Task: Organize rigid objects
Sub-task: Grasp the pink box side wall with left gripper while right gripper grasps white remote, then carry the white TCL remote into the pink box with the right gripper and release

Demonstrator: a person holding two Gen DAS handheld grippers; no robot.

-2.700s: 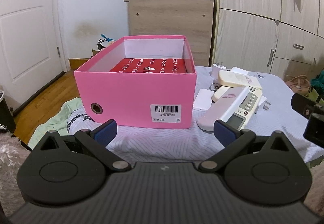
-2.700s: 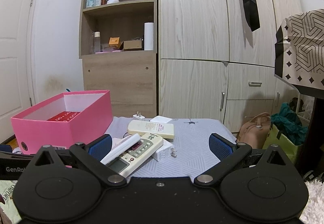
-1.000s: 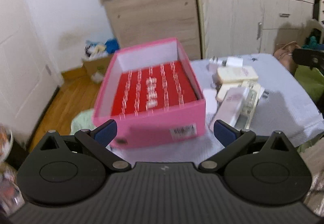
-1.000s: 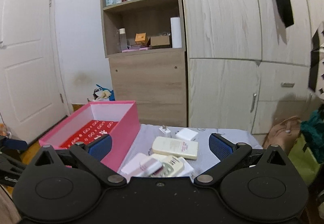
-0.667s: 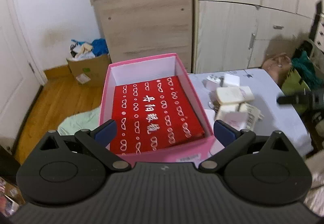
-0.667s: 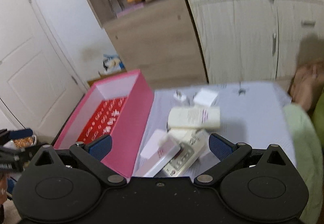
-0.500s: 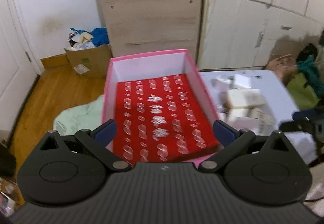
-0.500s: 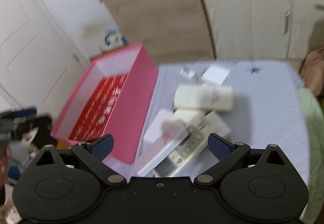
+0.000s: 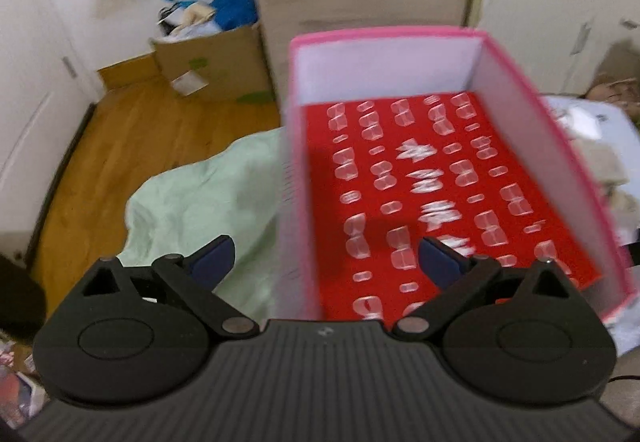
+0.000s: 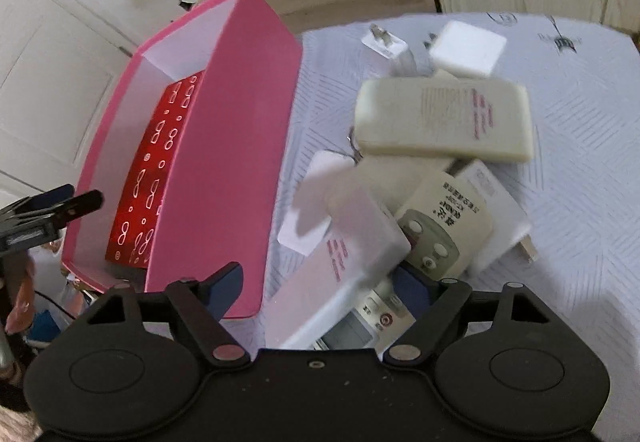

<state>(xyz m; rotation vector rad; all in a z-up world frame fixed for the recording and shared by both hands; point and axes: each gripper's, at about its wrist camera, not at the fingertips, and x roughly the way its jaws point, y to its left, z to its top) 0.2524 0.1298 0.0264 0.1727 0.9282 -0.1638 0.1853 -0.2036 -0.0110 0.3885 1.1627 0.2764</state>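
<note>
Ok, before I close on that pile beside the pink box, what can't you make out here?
- Right wrist view: right gripper, jaws closing, hides the lower ends of the white case and remote; contact unclear.
- Left wrist view: pink box blurred; left gripper covers its near wall.
- Printed labels unreadable.

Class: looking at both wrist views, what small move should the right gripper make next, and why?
Probably keep lowering the right gripper over the white box on top of the pile, letting the closing jaws meet its sides. The box lies between the fingers, seemingly ungripped, and the pink box beside it holds only a red sheet.
</note>
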